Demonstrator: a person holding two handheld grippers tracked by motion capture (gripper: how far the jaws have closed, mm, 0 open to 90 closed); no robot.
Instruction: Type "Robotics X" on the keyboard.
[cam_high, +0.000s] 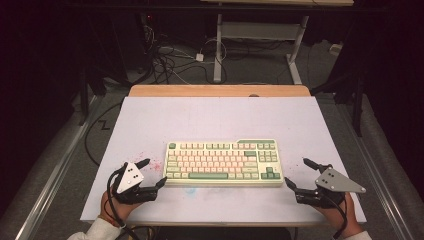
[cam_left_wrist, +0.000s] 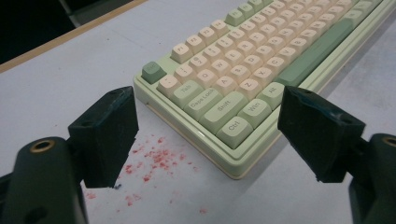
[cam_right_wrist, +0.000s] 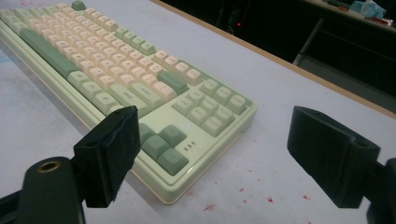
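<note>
Keyboard (cam_high: 224, 162) position is recorded first: it lies flat on the white table (cam_high: 150, 120), toward the near edge and roughly centred, with its long axis running left to right across the person's front. The left hand-held gripper (cam_high: 154, 174) is placed just beside the keyboard's left short end, and the right hand-held gripper (cam_high: 298, 174) just beside the right short end; the keyboard therefore lies between the 2, inward from each. Neither is seen touching it. The left one appears slightly nearer, its lower jaw tip almost at the near left corner, while a small gap is noted on the right.

Both hand-held grippers are seen with jaws spread wide apart and nothing between them. In the left gripper view the Ctrl corner of the keyboard (cam_left_wrist: 261, 88) is framed between the jaws; in the right gripper view the arrow-key corner (cam_right_wrist: 140, 88) is framed likewise.

The keyboard is a compact model without a number pad, with a pale green case, cream letter keys and darker green modifier keys and space bar. Red specks (cam_left_wrist: 156, 158) are noted on the table beside the left end.
</note>
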